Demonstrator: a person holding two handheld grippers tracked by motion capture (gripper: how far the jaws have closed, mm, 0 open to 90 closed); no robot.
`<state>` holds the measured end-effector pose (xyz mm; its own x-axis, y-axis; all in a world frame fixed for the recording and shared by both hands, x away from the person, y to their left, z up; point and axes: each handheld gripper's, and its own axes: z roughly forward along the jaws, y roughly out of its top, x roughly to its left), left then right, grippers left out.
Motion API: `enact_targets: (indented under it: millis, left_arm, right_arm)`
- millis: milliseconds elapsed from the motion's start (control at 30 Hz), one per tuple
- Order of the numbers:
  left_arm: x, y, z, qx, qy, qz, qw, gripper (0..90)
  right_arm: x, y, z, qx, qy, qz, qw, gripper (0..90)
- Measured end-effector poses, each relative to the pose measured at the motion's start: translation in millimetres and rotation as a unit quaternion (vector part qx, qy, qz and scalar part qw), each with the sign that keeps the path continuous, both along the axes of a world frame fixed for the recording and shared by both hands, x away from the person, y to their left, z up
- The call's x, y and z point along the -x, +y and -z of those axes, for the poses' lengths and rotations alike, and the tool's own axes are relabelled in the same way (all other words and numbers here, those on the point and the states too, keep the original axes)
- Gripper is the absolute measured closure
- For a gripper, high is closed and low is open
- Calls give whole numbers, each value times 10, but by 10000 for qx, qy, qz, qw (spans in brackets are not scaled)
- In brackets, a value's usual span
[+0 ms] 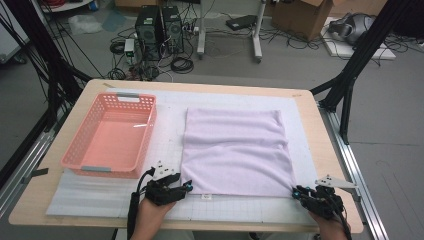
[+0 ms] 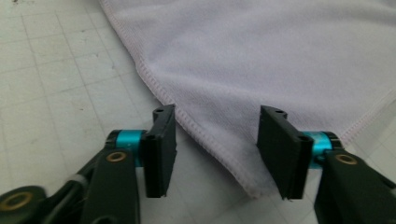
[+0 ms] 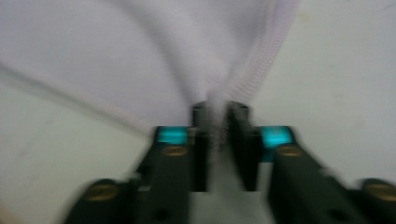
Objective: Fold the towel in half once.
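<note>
Tabletop, both hand-held grippers (image 1: 186, 187) (image 1: 298, 192) low, towel-cornered (image 1: 235, 150)

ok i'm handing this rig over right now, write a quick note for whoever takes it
Right gripper: shut on the near right corner of the towel, cloth bunched between its jaws.
Left gripper: open, jaws either side of the near left corner, not pinching it.
Towel lies flat on the mat; pink basket stands to its left with nothing in it.
Done: one corner gripped.
Left: probably close the left gripper on its corner, then lift or fold the towel.

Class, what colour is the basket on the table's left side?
The basket is salmon pink, with a lattice of small holes; the high view shows it best.
</note>
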<state>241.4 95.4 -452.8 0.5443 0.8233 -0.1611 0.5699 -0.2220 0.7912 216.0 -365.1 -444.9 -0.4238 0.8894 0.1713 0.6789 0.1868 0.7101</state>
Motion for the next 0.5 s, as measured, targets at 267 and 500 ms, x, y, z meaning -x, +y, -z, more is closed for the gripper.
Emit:
enact_targets:
  millis: [267, 500]
  left_arm:
    - [180, 86, -28, 208, 266, 225, 9992, 866]
    - [508, 232, -91, 468, 219, 462, 9976, 865]
  right_arm:
    - [163, -33, -28, -160, 181, -216, 9995, 858]
    - [538, -52, -113, -177, 89, -468, 9987, 857]
